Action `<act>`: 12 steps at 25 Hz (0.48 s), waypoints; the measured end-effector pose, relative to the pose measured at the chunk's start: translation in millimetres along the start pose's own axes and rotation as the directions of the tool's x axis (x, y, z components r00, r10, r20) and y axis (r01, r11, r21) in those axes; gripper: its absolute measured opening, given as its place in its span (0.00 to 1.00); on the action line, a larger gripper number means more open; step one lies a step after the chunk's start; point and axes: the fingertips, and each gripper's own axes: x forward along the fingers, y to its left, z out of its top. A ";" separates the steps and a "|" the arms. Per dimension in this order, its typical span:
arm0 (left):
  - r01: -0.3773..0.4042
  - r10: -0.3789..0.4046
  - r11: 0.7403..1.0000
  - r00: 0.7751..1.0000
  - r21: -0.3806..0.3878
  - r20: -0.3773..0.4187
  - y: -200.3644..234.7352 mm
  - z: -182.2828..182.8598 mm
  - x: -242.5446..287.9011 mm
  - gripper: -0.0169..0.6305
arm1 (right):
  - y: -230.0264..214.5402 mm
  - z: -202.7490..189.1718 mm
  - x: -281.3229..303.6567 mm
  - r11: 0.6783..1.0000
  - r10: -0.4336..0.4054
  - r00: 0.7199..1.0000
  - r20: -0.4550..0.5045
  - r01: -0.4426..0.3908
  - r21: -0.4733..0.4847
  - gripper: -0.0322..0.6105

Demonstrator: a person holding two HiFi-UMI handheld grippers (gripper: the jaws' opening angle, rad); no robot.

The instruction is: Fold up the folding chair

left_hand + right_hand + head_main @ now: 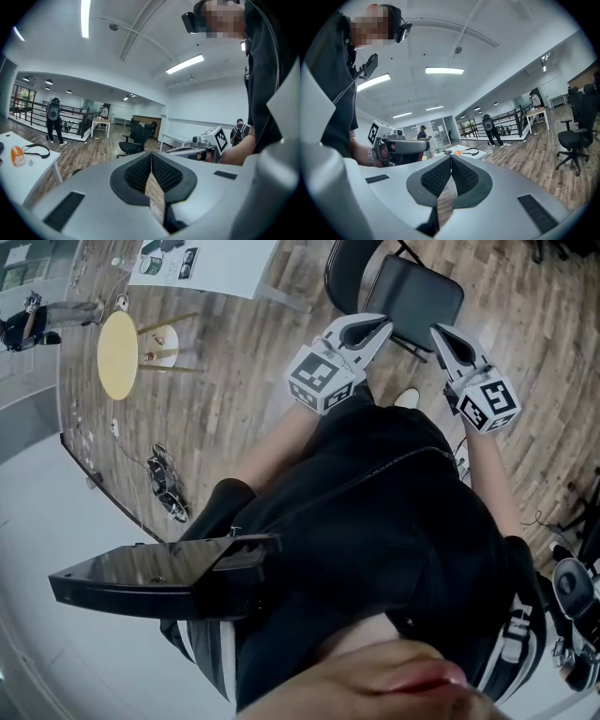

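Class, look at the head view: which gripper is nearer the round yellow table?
Left. The left gripper is well to the right of the round yellow table; the right gripper lies farther right still, beyond the left one.

I saw a wood-plank floor [234,381] around a round yellow table [118,354], a white desk [234,268] beyond it, strip lights [185,64] overhead.

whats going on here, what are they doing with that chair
A person in dark clothes stands on a wooden floor with a tool in each hand, facing a black folding chair just ahead. The left tool and right tool are both shut with nothing between the jaws. The chair looks open, so folding has not started.
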 end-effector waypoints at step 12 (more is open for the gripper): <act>0.120 -0.121 0.992 0.993 -0.035 -0.014 125.9 2.5 -1.5 0.04 | -27.2 -16.1 114.2 0.991 -0.113 0.990 -0.086 0.118 0.060 0.07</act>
